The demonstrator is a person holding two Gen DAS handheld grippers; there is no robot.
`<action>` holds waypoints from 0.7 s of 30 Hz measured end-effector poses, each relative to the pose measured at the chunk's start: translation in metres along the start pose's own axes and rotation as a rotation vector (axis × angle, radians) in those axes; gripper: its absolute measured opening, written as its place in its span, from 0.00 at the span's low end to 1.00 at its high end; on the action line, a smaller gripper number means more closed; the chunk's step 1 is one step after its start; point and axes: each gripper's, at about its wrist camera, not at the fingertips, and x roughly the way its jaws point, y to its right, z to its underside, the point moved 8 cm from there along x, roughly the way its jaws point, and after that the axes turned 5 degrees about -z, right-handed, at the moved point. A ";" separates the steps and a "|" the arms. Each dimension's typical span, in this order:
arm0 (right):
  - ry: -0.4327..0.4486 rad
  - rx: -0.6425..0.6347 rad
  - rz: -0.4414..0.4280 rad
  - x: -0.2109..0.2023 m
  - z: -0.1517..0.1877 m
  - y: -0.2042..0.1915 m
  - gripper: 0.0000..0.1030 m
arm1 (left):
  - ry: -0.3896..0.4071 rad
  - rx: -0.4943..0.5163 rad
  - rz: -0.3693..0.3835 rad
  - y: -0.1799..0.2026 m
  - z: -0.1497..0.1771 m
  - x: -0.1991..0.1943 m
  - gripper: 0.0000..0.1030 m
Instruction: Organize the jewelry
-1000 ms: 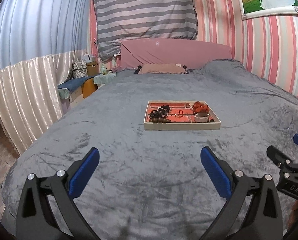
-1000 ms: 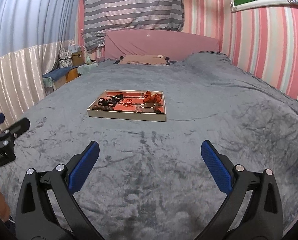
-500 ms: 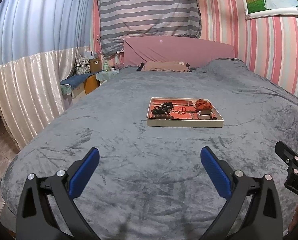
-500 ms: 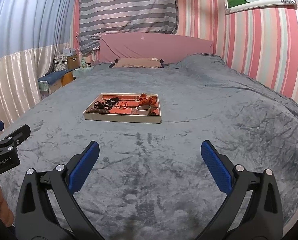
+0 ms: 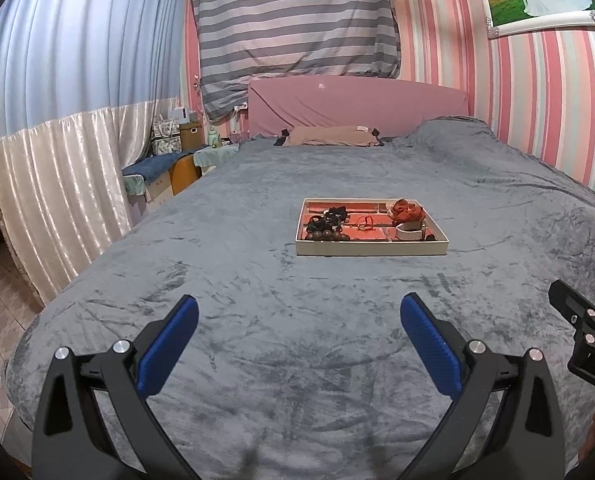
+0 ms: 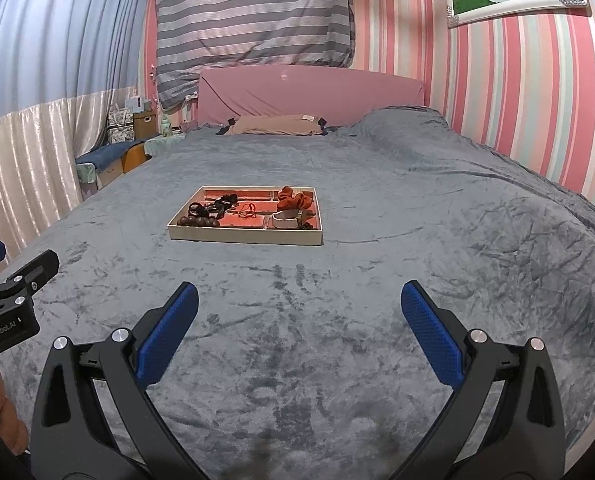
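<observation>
A cream jewelry tray (image 5: 371, 249) with an orange-red divided lining lies on the grey bed; it also shows in the right wrist view (image 6: 245, 235). In it are a dark wooden bead bracelet (image 5: 326, 235), black hair ties (image 5: 329, 216), a thin red cord (image 5: 364, 222), an orange-red scrunchie (image 5: 407, 210) and a white bangle (image 5: 409, 232). My left gripper (image 5: 299, 320) is open and empty, well short of the tray. My right gripper (image 6: 299, 318) is open and empty, also well short of it.
The grey blanket (image 5: 257, 300) covers a wide bed with a pink headboard (image 5: 357, 104) and a beige pillow (image 5: 329, 136). Curtains (image 5: 57, 160) and a cluttered side stand (image 5: 177, 152) are off the bed's left edge. A striped wall (image 5: 537, 100) is on the right.
Both grippers have pulled back and tilted up, so the tray looks a little farther off and higher in view. Both stay open and empty.
</observation>
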 end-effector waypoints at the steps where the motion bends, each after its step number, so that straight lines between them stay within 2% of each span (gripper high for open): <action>1: 0.001 0.001 0.001 0.000 0.000 0.000 0.96 | 0.001 0.002 0.000 0.000 0.000 -0.001 0.96; 21: 0.010 0.005 0.013 -0.004 -0.001 0.003 0.96 | 0.003 0.006 0.004 0.001 0.001 -0.005 0.96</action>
